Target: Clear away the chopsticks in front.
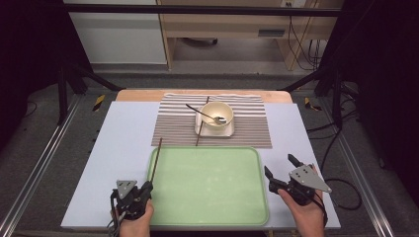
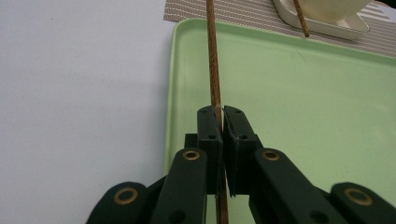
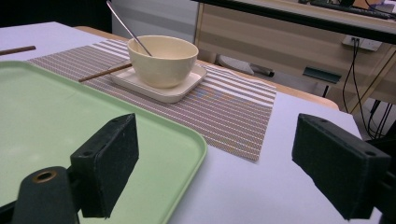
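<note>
The left gripper (image 2: 221,116) has its jaws pinched tight on a brown chopstick (image 2: 214,70), which runs between the two pads and straight out ahead of them. In the high view the same gripper (image 1: 146,186) sits at the near left corner of the green tray (image 1: 212,217), and the chopstick (image 1: 156,159) reaches forward from the jaw tips along the tray's left rim, its far end over the lilac table (image 1: 123,148) just short of the striped mat (image 1: 247,133). From the left gripper view, the stick lies just over the tray's left edge (image 2: 169,93), with the tray floor spreading to the right of the jaws.

The right gripper (image 1: 280,167) rests in the hand (image 1: 309,215) just off the tray's right rim, jaws wide apart and holding nothing. In the right gripper view, the tray's corner (image 3: 187,140) lies between the pads, nearer the left one, with bare table under the right one.

Well ahead of both grippers, on the mat, a cream bowl (image 3: 162,59) stands on a small square plate (image 3: 180,91). A spoon (image 3: 128,28) leans in the bowl, handle up and to the left. A second chopstick (image 3: 105,72) lies on the mat with one end by the plate's left side.
</note>
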A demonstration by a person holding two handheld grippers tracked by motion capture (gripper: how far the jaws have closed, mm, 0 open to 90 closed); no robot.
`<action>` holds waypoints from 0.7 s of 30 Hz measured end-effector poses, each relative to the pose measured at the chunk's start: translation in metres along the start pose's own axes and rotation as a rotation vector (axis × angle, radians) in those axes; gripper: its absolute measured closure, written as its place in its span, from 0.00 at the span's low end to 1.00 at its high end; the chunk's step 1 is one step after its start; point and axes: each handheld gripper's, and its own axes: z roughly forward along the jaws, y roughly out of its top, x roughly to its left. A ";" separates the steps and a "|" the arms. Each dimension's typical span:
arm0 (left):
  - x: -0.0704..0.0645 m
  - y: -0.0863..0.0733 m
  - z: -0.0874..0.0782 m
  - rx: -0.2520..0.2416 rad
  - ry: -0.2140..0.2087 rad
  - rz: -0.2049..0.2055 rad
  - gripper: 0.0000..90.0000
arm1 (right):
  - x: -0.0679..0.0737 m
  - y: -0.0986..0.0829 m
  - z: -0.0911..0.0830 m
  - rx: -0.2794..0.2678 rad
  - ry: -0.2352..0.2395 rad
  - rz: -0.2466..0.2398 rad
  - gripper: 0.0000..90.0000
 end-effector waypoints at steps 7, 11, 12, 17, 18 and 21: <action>-0.002 -0.007 -0.001 0.017 0.025 0.013 0.95 | 0.000 0.000 0.000 -0.002 0.000 0.005 0.16; -0.002 -0.012 0.000 0.025 0.039 0.015 0.95 | 0.000 0.000 0.000 -0.002 0.003 0.002 0.16; -0.002 -0.013 0.000 0.026 0.039 0.014 0.95 | 0.000 0.000 0.000 0.001 0.003 0.003 0.16; -0.003 -0.014 -0.001 0.031 0.049 0.030 0.95 | 0.000 0.000 0.000 0.002 0.001 0.006 0.16; -0.004 -0.015 -0.001 0.030 0.051 0.027 0.95 | 0.000 0.000 0.000 0.002 0.002 0.006 0.16; -0.006 -0.017 -0.005 0.026 0.051 0.028 0.95 | 0.000 0.000 0.000 0.000 0.003 0.005 0.16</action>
